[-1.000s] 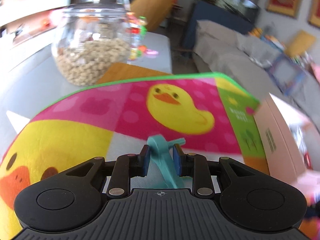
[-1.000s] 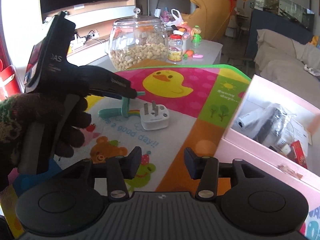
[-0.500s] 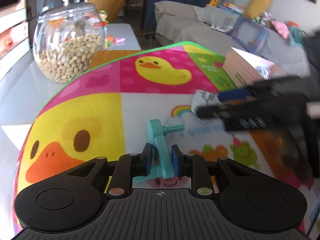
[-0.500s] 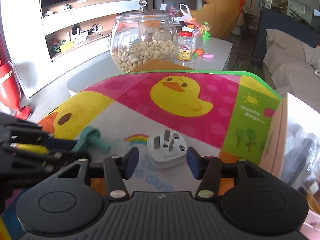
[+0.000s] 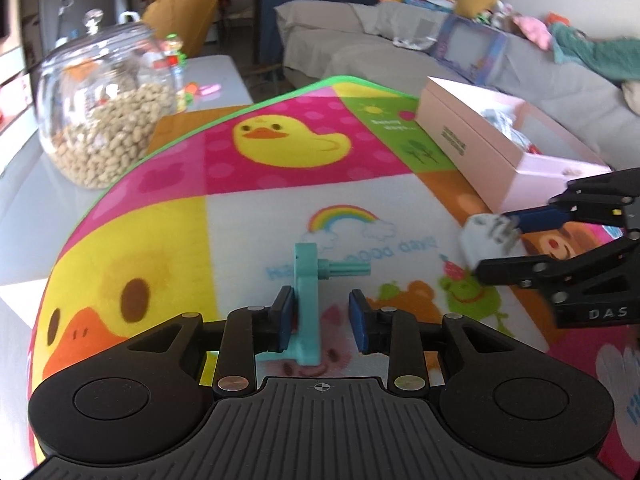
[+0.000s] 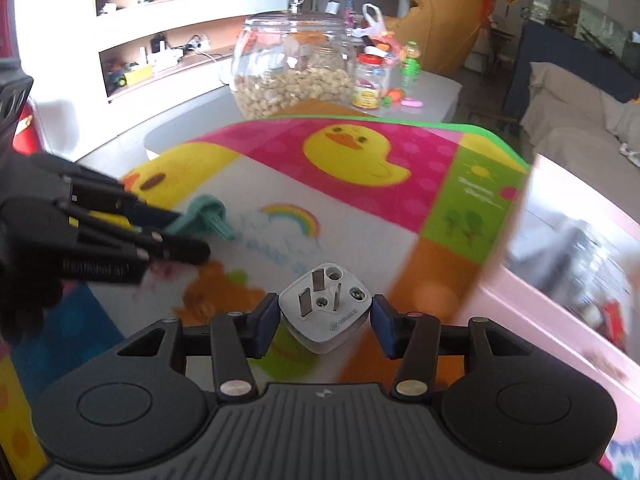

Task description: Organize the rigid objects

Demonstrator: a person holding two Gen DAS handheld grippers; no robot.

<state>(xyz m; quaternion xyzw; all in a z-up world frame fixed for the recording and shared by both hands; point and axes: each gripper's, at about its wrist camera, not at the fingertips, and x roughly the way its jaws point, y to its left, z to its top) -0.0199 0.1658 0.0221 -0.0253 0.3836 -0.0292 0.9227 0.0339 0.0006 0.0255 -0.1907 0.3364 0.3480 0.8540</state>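
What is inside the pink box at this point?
The pink box holds a heap of blurred packets, one dark, one red at the near end. Its wall and the blur hide the rest, so individual items cannot be named.

The left gripper (image 5: 320, 318) is opening, its right finger now clear of the teal part (image 5: 306, 300). The right gripper (image 6: 324, 326) is closing around the plug (image 6: 324, 314), having come down over it.

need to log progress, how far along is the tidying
Done: the pink box already holds several items. In hand: the right gripper is closing on the white plug. The left gripper is opening, with the teal part between its fingers. Left: both pieces are outside the box.
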